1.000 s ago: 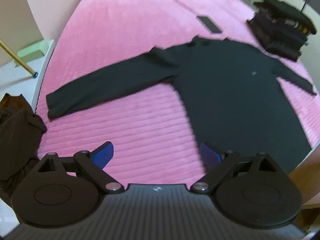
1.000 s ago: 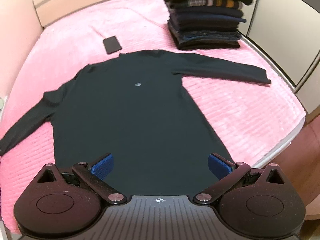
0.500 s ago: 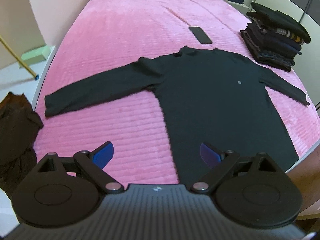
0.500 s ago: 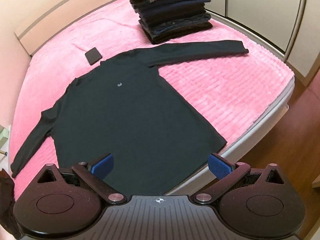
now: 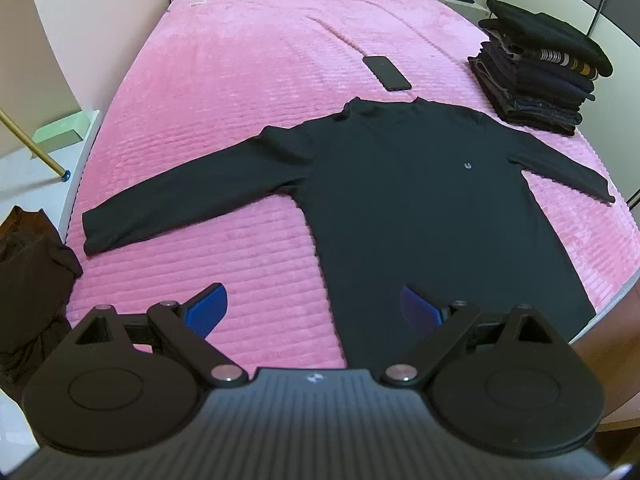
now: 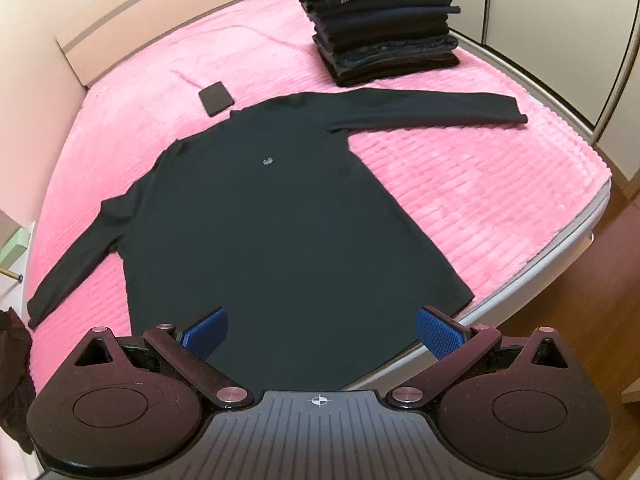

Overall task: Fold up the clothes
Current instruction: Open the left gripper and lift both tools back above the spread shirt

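A black long-sleeved shirt (image 5: 420, 200) (image 6: 272, 224) lies flat on the pink bedspread (image 5: 248, 80), front up, both sleeves spread out sideways. A small pale logo (image 6: 267, 161) marks its chest. My left gripper (image 5: 314, 306) hovers open above the near edge of the bed, over the shirt's lower left corner, holding nothing. My right gripper (image 6: 322, 330) is open too, above the shirt's hem, with its blue pads (image 6: 438, 334) wide apart and empty.
A tall stack of folded clothes (image 5: 540, 80) (image 6: 380, 20) stands at the bed's right side near the right sleeve. A black phone (image 5: 387, 73) (image 6: 216, 98) lies beyond the collar. A dark brown garment (image 5: 28, 280) hangs at the bed's left. Wardrobe doors (image 6: 560, 20) close off the right.
Both grippers have pulled back and swung: the shirt now sits more centred and farther off in each view. Both stay open and empty. The shirt has not moved.
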`<state>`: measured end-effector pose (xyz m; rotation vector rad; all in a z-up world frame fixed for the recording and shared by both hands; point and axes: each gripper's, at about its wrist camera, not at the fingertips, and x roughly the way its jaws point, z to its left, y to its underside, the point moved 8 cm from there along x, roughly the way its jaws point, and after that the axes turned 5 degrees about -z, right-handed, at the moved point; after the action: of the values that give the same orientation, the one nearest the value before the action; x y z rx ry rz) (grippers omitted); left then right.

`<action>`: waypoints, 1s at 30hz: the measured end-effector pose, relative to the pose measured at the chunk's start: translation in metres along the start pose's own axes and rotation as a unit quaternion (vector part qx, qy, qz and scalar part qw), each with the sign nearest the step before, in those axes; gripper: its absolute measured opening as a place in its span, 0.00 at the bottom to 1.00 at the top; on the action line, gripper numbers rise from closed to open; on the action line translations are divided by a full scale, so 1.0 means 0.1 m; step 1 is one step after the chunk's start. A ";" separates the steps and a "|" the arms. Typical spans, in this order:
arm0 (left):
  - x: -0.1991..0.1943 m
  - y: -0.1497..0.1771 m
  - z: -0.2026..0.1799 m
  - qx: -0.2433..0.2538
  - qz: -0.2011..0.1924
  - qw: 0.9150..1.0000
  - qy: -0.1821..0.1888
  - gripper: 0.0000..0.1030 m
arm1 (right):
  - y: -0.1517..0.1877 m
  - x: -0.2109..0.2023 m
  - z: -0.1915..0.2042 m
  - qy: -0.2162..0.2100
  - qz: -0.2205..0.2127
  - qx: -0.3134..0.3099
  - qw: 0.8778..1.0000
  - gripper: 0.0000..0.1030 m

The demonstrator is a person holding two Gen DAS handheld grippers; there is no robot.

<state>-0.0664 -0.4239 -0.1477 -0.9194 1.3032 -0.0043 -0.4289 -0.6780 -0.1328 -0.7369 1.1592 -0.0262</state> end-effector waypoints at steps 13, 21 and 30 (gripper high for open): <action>0.07 -0.01 0.08 -0.001 0.013 1.000 -0.005 0.89 | 0.02 0.13 0.11 0.000 0.021 -0.013 1.000 1.00; 0.08 0.06 0.11 0.005 0.026 1.000 -0.002 0.89 | 0.28 0.22 0.25 0.001 0.066 -0.053 0.996 1.00; 0.06 0.43 0.22 -0.003 0.064 0.998 -0.018 0.89 | 0.73 0.39 0.50 -0.020 0.126 -0.115 0.985 1.00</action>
<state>-0.0672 -0.3858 -0.1785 -0.8367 1.3274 0.1145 -0.3958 -0.6110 -0.1946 -0.7835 1.2223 0.3382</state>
